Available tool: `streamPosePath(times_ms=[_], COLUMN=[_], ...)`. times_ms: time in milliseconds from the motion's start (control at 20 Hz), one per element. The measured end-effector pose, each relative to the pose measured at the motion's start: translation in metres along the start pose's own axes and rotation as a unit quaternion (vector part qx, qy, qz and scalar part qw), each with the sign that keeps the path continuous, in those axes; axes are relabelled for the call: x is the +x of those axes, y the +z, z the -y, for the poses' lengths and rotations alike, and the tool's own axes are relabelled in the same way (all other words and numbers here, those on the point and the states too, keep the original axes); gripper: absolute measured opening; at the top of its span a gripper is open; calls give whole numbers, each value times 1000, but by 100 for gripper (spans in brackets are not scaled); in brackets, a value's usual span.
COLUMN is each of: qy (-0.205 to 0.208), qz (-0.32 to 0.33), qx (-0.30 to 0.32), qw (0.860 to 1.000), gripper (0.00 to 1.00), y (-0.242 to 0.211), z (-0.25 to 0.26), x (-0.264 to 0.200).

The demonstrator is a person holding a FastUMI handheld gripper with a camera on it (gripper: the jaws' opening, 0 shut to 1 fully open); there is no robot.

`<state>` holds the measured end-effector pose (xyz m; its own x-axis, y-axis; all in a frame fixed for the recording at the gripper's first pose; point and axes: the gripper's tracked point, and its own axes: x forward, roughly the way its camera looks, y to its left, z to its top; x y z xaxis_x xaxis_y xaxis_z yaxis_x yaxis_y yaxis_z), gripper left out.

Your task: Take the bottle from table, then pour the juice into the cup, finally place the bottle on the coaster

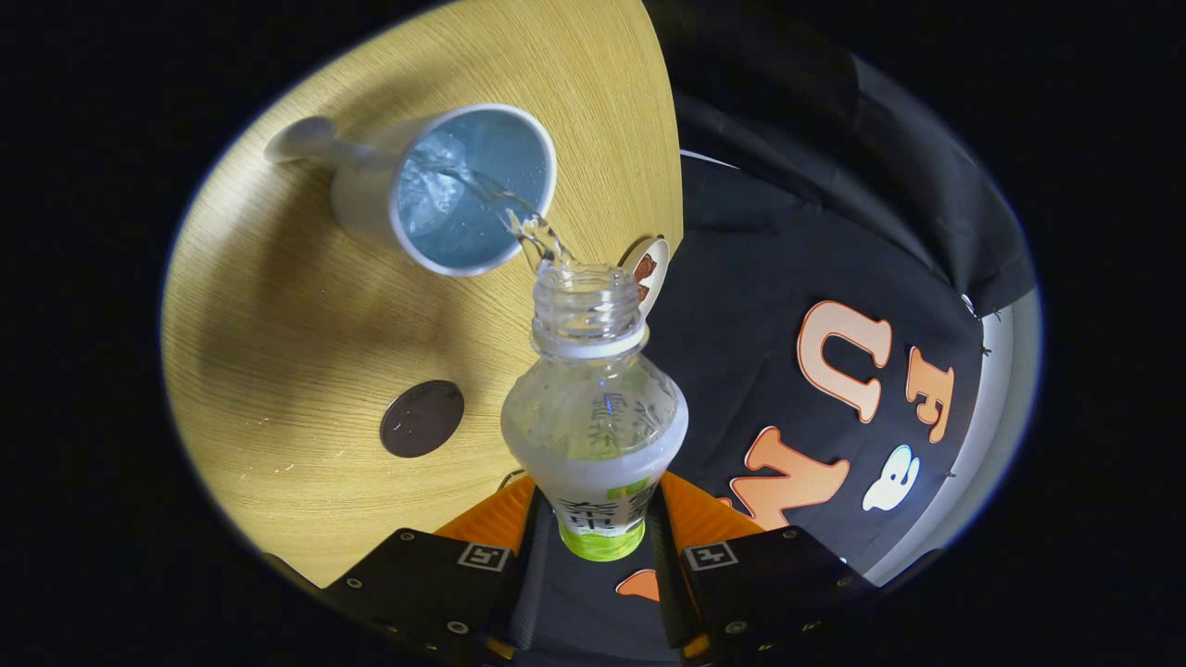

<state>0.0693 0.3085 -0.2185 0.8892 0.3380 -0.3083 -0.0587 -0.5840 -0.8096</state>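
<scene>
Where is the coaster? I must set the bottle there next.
On the wooden table, the gripper holds the bottle, pouring into the cup. Beside the bottle lies the coaster: a flat dark disc, unlike the tall pale cup.

black tongs (593, 547) with silver screws, square markers, orange panels.

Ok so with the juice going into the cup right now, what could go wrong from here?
1. The stream enters just inside the cup's near rim, so a small wobble could spill it on the table.
2. The gripper, shut on the bottle by its lower body, might let it slip.
3. The dark round coaster looks small, so the bottle could be set down off-centre.
</scene>
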Motion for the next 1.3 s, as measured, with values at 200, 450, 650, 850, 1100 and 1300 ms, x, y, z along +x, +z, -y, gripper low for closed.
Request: streamPosePath(times_ms=[200,450,650,850,1100,1300], qy=[-3,-3,-4,-7,-10,-21], qz=[0,0,2,8,8,10], qx=[-10,-25,-36,-54,-65,-83], qw=[1000,1000,999,998,998,996], gripper=[53,53,53,53,53,53], y=[1,2,1,4,4,7], z=[3,3,7,13,17,27], x=[1,2,3,4,4,3])
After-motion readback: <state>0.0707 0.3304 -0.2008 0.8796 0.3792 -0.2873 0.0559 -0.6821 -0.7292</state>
